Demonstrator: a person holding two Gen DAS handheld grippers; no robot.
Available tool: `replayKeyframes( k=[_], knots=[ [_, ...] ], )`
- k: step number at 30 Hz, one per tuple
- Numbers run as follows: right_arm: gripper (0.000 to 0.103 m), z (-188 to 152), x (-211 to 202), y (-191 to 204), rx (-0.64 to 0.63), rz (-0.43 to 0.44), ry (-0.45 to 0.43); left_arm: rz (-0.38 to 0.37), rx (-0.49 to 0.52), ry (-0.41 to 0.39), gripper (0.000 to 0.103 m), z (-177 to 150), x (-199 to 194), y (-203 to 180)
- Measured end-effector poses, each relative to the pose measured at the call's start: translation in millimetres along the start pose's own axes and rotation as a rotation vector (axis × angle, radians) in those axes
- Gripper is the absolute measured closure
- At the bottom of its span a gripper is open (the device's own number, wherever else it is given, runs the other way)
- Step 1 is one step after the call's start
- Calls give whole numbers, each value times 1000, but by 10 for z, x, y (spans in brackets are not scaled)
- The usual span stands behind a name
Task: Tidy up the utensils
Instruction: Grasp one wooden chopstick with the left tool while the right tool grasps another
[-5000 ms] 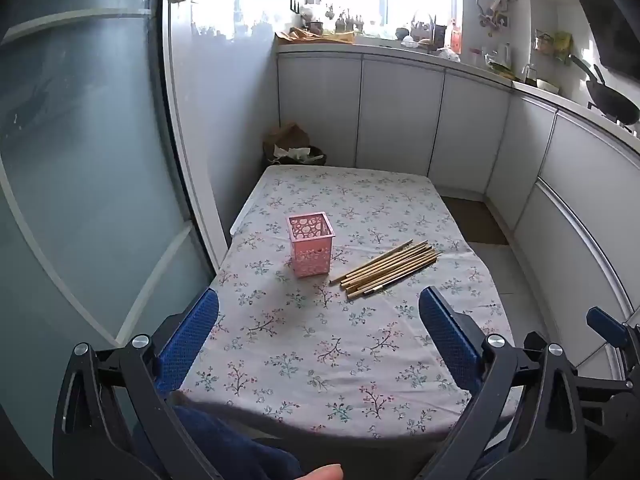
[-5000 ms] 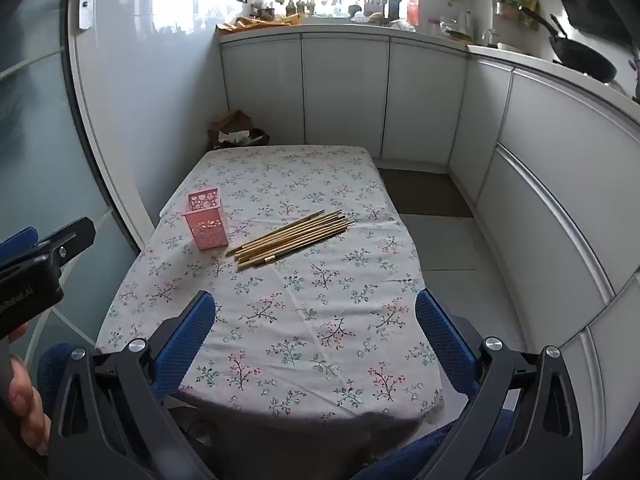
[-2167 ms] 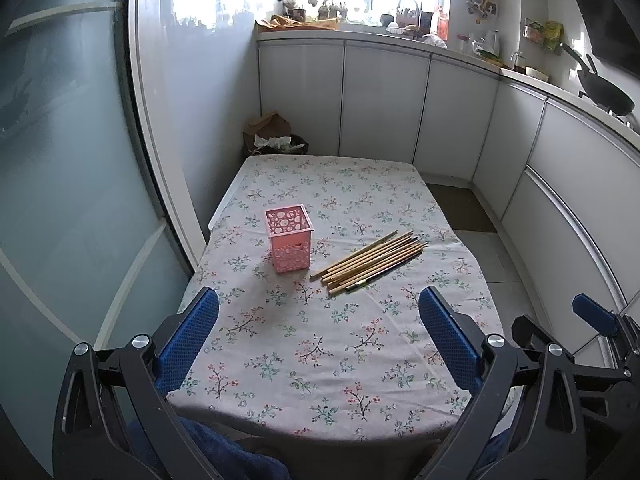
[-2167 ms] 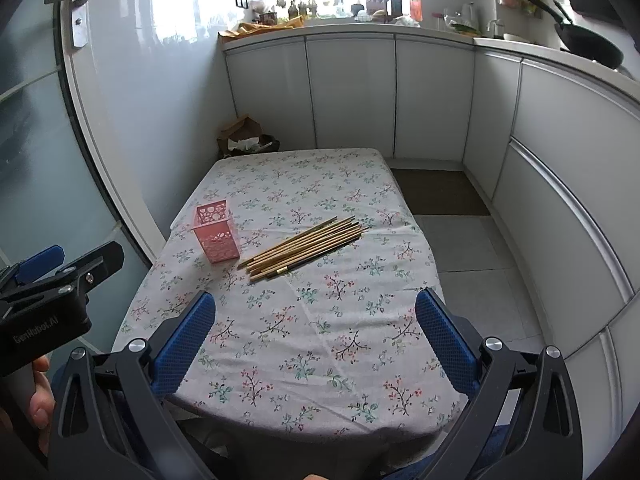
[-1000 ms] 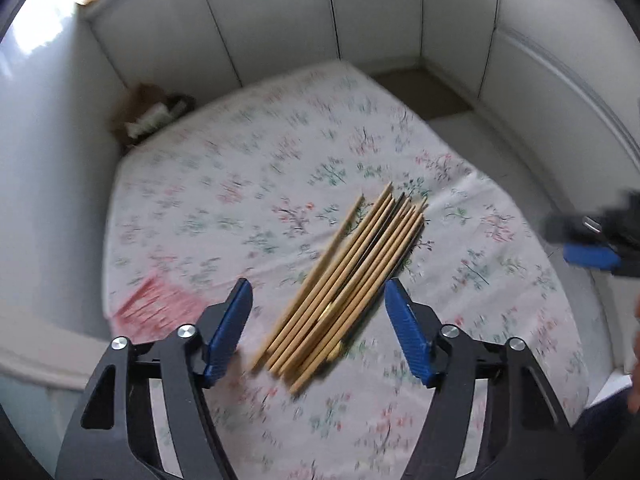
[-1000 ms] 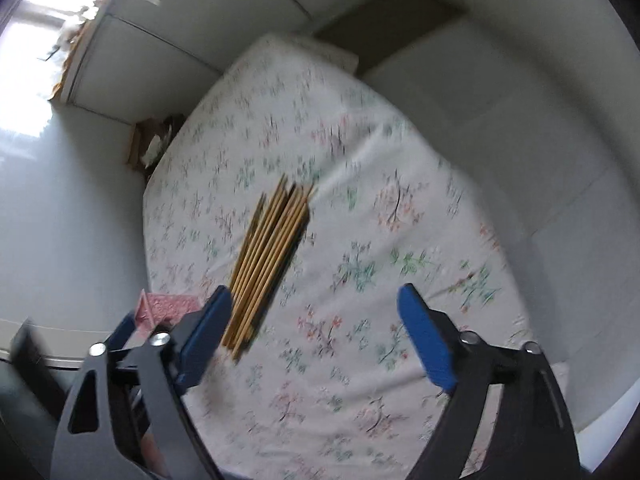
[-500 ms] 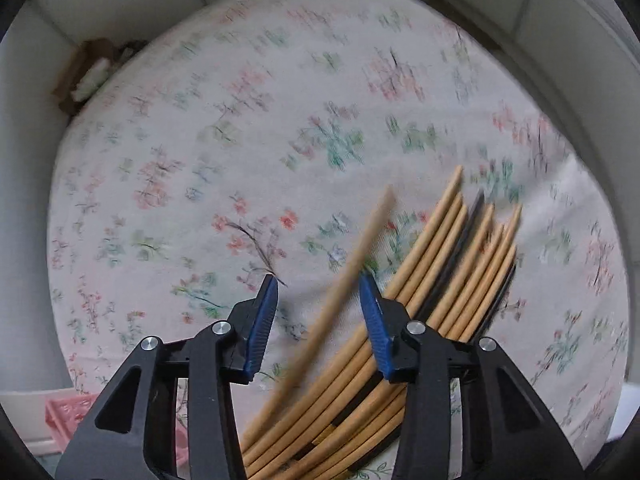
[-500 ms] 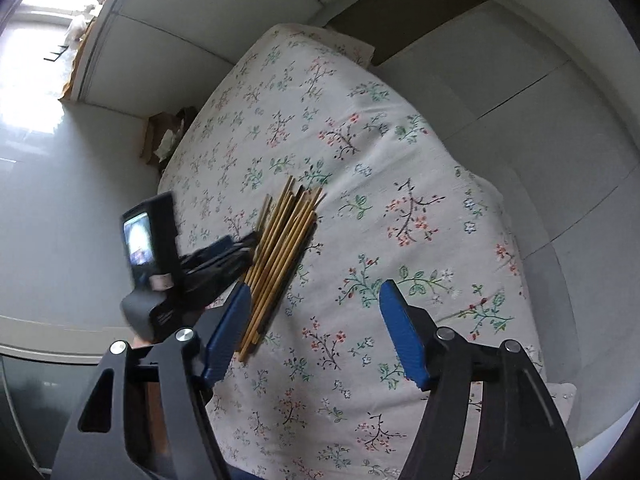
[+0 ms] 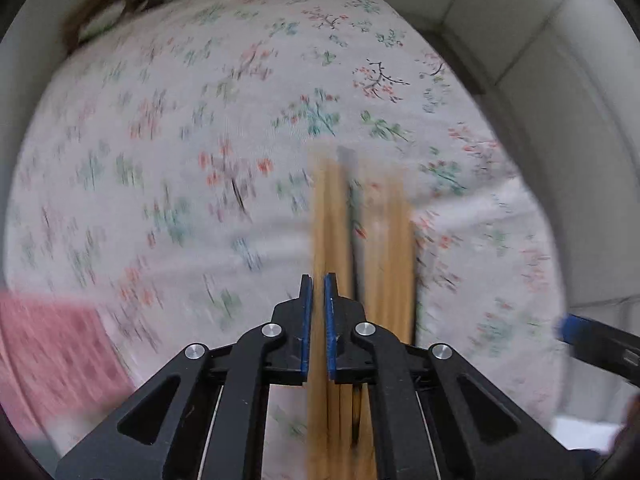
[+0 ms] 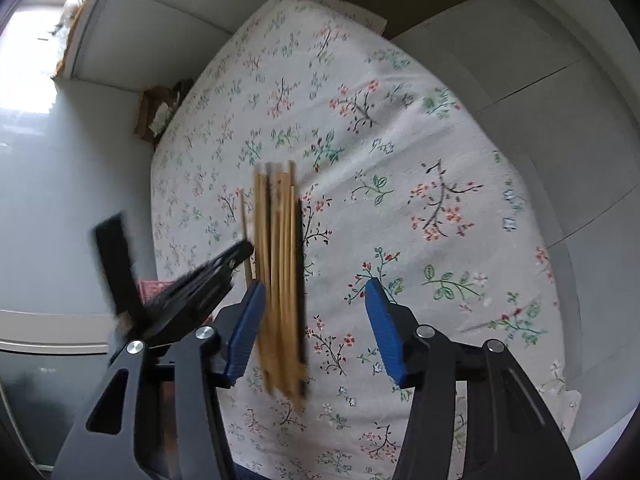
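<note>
A bundle of wooden chopsticks (image 10: 280,272) lies on the flowered tablecloth (image 10: 400,160). My left gripper (image 9: 316,328) is shut on one chopstick (image 9: 320,224) at the left side of the pile (image 9: 384,248); the left wrist view is blurred by motion. It also shows in the right wrist view (image 10: 240,250), at the pile's left edge. My right gripper (image 10: 316,328) is open, low over the near end of the pile, with its left finger (image 10: 246,332) beside the sticks. The pink basket (image 9: 52,356) is a blur at the lower left.
White cabinets (image 10: 520,40) run along the far and right sides of the table. A brown box (image 10: 160,112) sits on the floor past the table's far left corner. The table's right edge (image 9: 556,264) drops to the floor close to the pile.
My left gripper has dropped onto the pile and closed on one chopstick. My right gripper has moved closer to the near end of the pile and stays open.
</note>
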State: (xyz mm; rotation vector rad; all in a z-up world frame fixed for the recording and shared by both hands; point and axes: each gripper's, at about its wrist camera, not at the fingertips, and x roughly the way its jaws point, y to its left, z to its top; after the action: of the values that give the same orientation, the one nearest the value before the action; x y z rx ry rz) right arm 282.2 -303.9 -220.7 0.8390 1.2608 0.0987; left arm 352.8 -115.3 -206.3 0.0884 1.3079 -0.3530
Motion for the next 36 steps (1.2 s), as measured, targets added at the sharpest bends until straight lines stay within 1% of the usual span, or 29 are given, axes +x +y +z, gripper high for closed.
replayKeyframes(
  k=[2, 3, 4, 5, 6, 7, 9, 10, 11, 12, 13, 14, 17, 18, 19, 21, 24, 25, 27, 28, 29, 30, 32, 36],
  knots=[
    [52, 14, 125, 85, -48, -35, 18, -14, -4, -25, 98, -124, -146, 5],
    [55, 8, 182, 111, -65, -53, 26, 0, 0, -56, 98, -180, -254, -5],
    [58, 3, 240, 137, -84, -70, 36, 5, 0, -99, 98, -225, -443, 5],
    [60, 5, 295, 163, -103, -86, 46, -6, -4, -130, 98, -268, -585, 39],
    [66, -12, 358, 200, -128, -107, 57, -30, -14, -164, 98, -331, -754, 37],
    [72, -32, 406, 234, -147, -118, 66, -59, -29, -219, 98, -437, -987, 73],
    [79, -84, 495, 349, -197, -116, 81, -96, -46, -318, 98, -534, -1338, 84],
    [79, -123, 539, 429, -228, -108, 91, -113, -48, -376, 98, -627, -1558, 107],
    [79, -169, 568, 502, -250, -102, 97, -108, -41, -427, 98, -704, -1716, 109],
    [79, -209, 616, 589, -282, -94, 105, -89, -36, -474, 98, -745, -1784, 87],
    [79, -241, 661, 656, -307, -98, 110, -76, -34, -498, 98, -761, -1820, 101],
    [79, -259, 710, 718, -326, -106, 115, -64, -34, -514, 98, -740, -1759, 86],
    [82, -275, 886, 834, -360, -148, 124, -85, -52, -525, 98, -777, -1798, 187],
    [83, -249, 944, 881, -363, -163, 123, -103, -64, -524, 98, -784, -1808, 237],
    [87, -237, 983, 915, -367, -179, 112, -113, -65, -523, 98, -801, -1826, 248],
    [87, -247, 1012, 1007, -387, -176, 95, -113, -58, -541, 98, -837, -1892, 274],
    [87, -224, 1117, 1147, -425, -156, 108, -112, -41, -566, 98, -922, -1982, 304],
    [87, -234, 1188, 1200, -445, -167, 119, -117, -41, -571, 98, -942, -1997, 340],
    [88, -244, 1322, 1236, -467, -239, 131, -118, -42, -576, 98, -952, -2013, 369],
    [91, -242, 1369, 1242, -476, -259, 129, -114, -44, -577, 98, -951, -2006, 393],
    [91, -234, 1413, 1245, -473, -273, 139, -111, -46, -578, 98, -951, -2001, 416],
    [93, -211, 1402, 1266, -472, -293, 121, -111, -50, -578, 98, -949, -1995, 443],
    [93, -191, 1410, 1288, -465, -299, 118, -115, -57, -576, 98, -948, -1995, 490],
    [92, -191, 1479, 1381, -508, -312, 111, -127, -53, -584, 98, -959, -2034, 497]
  ],
)
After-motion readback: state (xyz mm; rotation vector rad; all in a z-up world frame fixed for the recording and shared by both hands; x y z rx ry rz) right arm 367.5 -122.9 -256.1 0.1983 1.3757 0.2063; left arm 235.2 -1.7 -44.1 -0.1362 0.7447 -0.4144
